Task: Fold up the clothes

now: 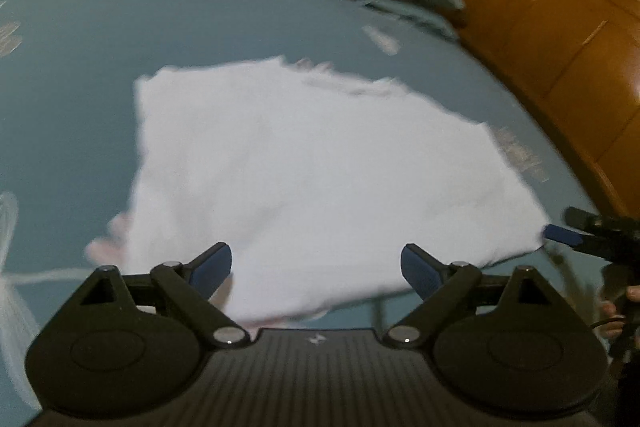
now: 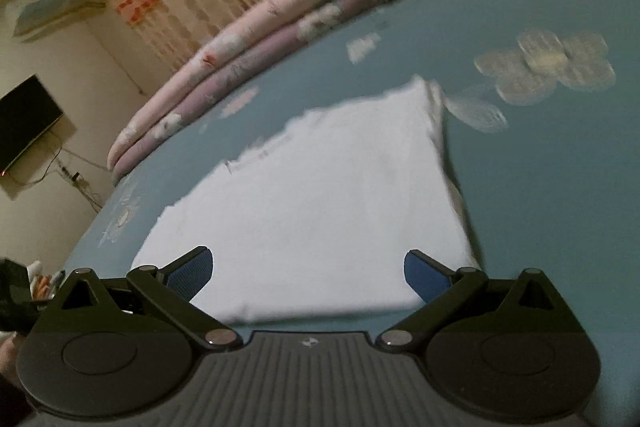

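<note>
The left claw (image 1: 316,269) is pointing down at a slant over the bed (image 1: 72,75). Its two blue fingers (image 1: 212,267) are standing wide apart and nothing is pinched between them. The right claw (image 2: 308,273) is also tipping down toward the bed, and its blue fingers (image 2: 190,271) are spread wide and gripping nothing. In the left view, the right claw (image 1: 568,237) is poking in from the right edge, with its blue tip just beside the cloth's corner; a bit of a hand (image 1: 624,307) is showing below it.

A white folded garment (image 1: 312,179) is lying flat on the blue flowered bed sheet (image 2: 540,187), right in front of both claws. Its near edge is sitting between each claw's fingers, but the fingers are not squeezing it.

Folded pink quilts (image 2: 240,59) are resting along the far side of the bed. A brown wooden headboard (image 1: 552,27) is standing at the bed's end.
</note>
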